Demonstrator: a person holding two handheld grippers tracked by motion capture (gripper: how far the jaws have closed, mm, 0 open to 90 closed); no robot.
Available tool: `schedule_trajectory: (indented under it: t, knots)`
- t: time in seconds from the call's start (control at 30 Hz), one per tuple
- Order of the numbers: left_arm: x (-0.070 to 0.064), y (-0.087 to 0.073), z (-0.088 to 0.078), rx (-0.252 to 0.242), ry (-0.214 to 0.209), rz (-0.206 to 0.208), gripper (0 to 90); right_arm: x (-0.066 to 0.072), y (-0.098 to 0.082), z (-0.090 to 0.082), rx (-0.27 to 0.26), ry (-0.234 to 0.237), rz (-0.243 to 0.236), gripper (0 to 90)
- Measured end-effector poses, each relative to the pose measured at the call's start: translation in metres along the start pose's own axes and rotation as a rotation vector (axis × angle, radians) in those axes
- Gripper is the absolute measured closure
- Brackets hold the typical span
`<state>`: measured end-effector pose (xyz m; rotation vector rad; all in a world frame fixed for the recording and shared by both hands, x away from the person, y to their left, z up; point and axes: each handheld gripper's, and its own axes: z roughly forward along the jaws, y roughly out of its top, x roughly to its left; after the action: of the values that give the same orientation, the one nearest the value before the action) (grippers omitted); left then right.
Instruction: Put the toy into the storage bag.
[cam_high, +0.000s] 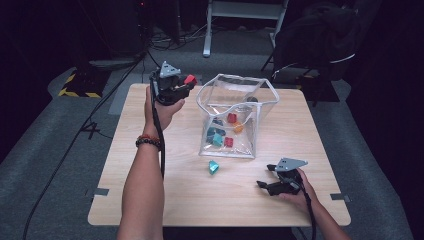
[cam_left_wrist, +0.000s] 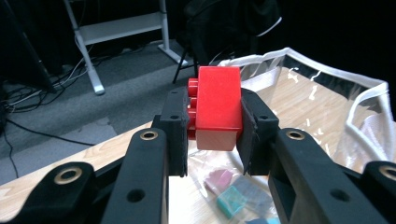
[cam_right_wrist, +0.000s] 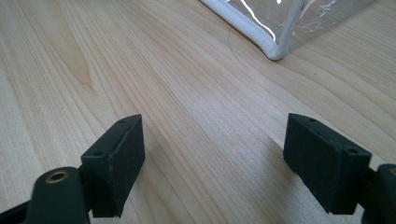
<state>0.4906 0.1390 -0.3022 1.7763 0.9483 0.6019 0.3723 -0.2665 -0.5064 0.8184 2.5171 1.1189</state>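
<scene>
Bright lit table (cam_high: 150, 200), dark surroundings, glare on clear bag (cam_high: 235, 95), soft focus

Blocks in the clear bag (cam_high: 235, 117) — overlapped, too small to count.

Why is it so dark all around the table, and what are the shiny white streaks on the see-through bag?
High view: light falls on the pale wooden table, the room behind stays almost black. Left gripper view: the red plastic studded block is sharp and bright; the clear plastic bag with white piping shows white glare streaks. Right gripper view: its bag corner also glints.
</scene>
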Motion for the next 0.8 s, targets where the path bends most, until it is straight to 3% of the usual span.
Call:
schedule_trajectory:
  t: [0.2,0.8]
  knots:
    - [-0.011,0.01,0.006,-0.003,-0.01,0.021,67.7,0.0,0.0,0.0,0.0,0.0,0.0,20.9]
    - [-0.051,0.025,0.036,0.028,-0.1,0.09,67.7,0.0,0.0,0.0,-0.001,0.0,0.001,20.9]
